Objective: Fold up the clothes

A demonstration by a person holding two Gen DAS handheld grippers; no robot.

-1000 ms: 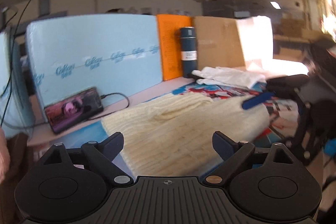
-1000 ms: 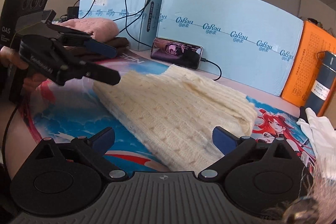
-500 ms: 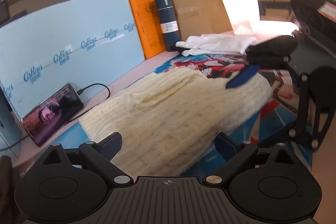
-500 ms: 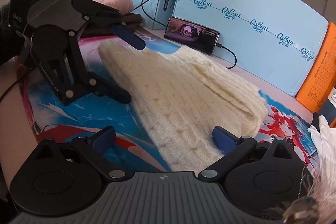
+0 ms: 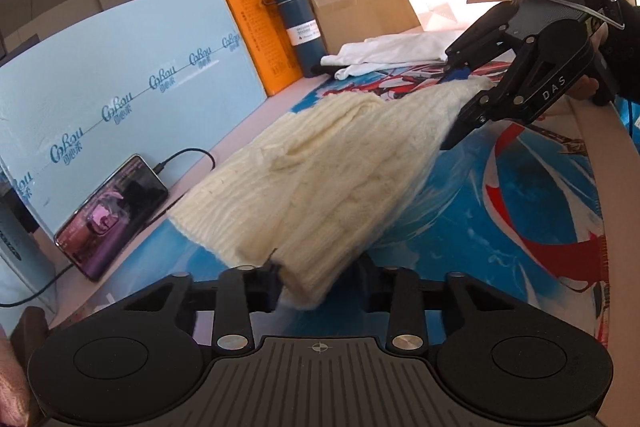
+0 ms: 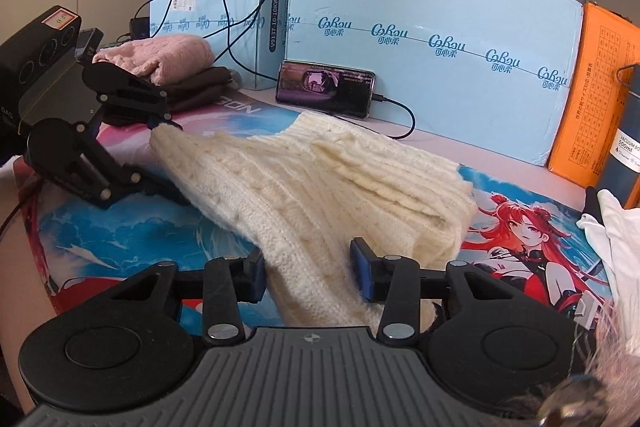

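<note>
A cream knit sweater [image 5: 320, 179] lies folded across a printed desk mat [image 5: 500, 227]. In the left wrist view my left gripper [image 5: 316, 275] has the sweater's near corner between its fingers, the jaws closing and the pads pressing the knit. At the far end my right gripper [image 5: 448, 109], held by a hand in a dark sleeve, pinches the other edge. In the right wrist view the sweater [image 6: 320, 187] fills the gap of my right gripper [image 6: 310, 277], whose jaws are closing on it. My left gripper [image 6: 166, 157] clamps the far left corner there.
A phone [image 6: 326, 93] on a cable leans against light blue boxes [image 6: 420, 27] at the back. A pink sweater [image 6: 160, 57] on a brown garment [image 6: 200, 87] sits back left. A dark flask [image 5: 298, 27], an orange box [image 5: 260, 27] and a white cloth [image 5: 392, 51] stand at the far end.
Both grippers stood open above the sweater; now each has moved in at one end and its jaws have come together on the knit.
</note>
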